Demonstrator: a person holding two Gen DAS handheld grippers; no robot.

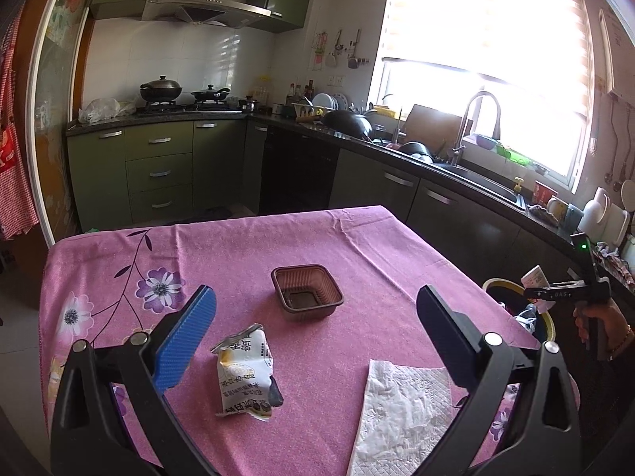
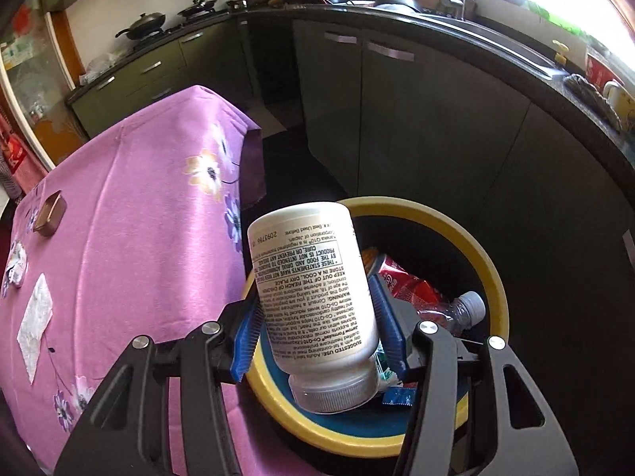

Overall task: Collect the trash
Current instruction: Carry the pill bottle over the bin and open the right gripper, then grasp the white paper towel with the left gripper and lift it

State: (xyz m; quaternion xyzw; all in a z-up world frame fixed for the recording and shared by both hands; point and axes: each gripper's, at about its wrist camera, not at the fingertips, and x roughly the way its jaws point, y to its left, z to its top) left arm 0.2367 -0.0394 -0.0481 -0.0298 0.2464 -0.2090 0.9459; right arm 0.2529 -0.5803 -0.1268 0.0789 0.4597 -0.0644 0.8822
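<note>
My right gripper (image 2: 317, 313) is shut on a white supplement bottle (image 2: 313, 289), held cap-down over the yellow-rimmed trash bin (image 2: 492, 261) beside the table. The bin holds a red wrapper (image 2: 405, 281) and a clear plastic bottle (image 2: 460, 309). In the left wrist view the right gripper (image 1: 555, 291) holds the bottle (image 1: 535, 277) above the bin (image 1: 496, 282). My left gripper (image 1: 317, 337) is open and empty above the pink tablecloth (image 1: 377, 246). Below it lie a torn white snack wrapper (image 1: 246, 369), a brown plastic tray (image 1: 306, 291) and a white paper napkin (image 1: 401, 412).
Kitchen counters with a sink (image 1: 476, 174) and stove (image 1: 178, 107) run along the back and right. Dark cabinets (image 2: 436, 119) stand close behind the bin. The tray (image 2: 49, 214), wrapper (image 2: 16, 265) and napkin (image 2: 35, 321) also show in the right wrist view.
</note>
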